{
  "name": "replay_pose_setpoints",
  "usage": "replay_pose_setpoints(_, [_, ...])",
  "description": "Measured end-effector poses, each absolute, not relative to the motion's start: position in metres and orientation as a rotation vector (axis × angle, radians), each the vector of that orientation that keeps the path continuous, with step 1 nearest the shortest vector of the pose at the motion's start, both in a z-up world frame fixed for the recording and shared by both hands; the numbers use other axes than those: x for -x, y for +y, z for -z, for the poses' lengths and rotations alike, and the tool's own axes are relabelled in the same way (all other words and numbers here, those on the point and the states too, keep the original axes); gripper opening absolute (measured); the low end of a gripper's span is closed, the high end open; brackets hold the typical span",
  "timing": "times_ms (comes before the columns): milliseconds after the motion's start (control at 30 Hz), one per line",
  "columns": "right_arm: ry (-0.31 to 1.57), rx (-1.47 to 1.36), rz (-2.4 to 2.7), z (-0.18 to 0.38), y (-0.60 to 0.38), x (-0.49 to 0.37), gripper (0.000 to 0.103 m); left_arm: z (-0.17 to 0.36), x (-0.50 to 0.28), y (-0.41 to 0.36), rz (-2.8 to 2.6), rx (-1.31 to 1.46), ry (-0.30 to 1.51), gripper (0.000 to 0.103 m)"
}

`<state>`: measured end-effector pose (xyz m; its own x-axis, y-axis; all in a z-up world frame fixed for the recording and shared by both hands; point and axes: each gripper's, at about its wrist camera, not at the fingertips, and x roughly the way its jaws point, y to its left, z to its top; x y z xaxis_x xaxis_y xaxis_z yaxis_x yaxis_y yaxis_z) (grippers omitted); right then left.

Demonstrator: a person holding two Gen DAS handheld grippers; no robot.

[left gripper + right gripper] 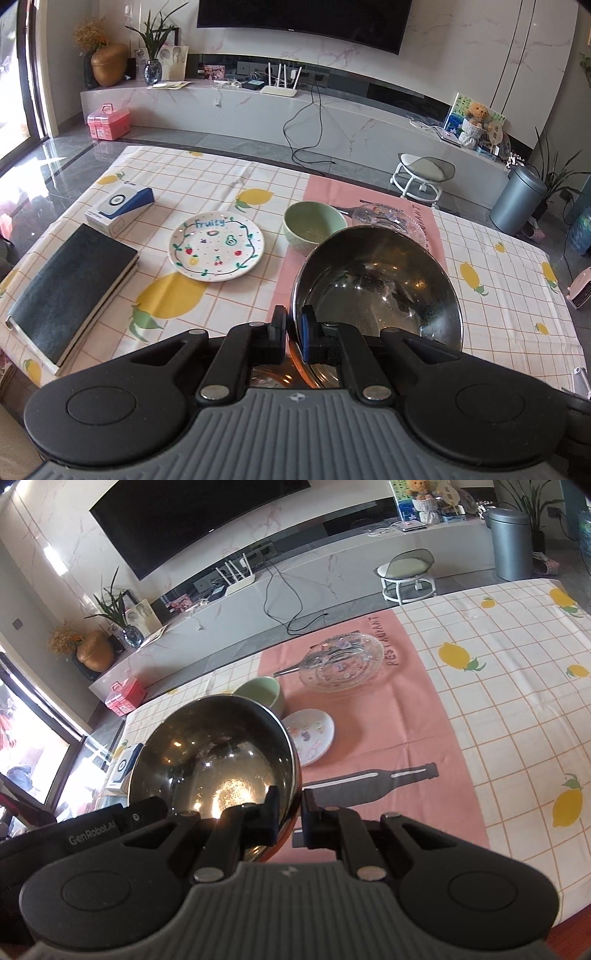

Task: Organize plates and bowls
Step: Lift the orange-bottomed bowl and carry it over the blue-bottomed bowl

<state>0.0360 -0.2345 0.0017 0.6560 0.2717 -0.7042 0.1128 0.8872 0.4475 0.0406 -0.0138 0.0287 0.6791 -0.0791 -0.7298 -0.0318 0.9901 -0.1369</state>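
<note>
Left gripper pinches steel bowl rim, jaws nearly closed on it. Right gripper clamps opposite rim, same bowl lifted, tilted. Green bowl at 12 o'clock, fruit plate at 10, glass plate on pink mat beyond.

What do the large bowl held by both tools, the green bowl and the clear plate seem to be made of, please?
Large bowl: polished metal, likely stainless steel; mirror reflections.
Green bowl: probably glazed ceramic; opaque, smooth pale sheen.
Clear plate: seemingly pressed glass; see-through, patterned glints.
</note>
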Motion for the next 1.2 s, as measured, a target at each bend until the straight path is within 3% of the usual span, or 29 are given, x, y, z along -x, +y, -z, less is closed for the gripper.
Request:
replay_pose_setpoints(433, [0.957,-0.392,-0.214,-0.001,-0.173,-0.015,0.009,-0.002,-0.008,0.052,-0.040,0.254,0.934,0.009])
replay_pose_setpoints(1200, [1.061,-0.308,-0.161,0.037,-0.153,-0.027,0.009,0.037,-0.019,0.057,-0.039,0.259,1.048,0.009])
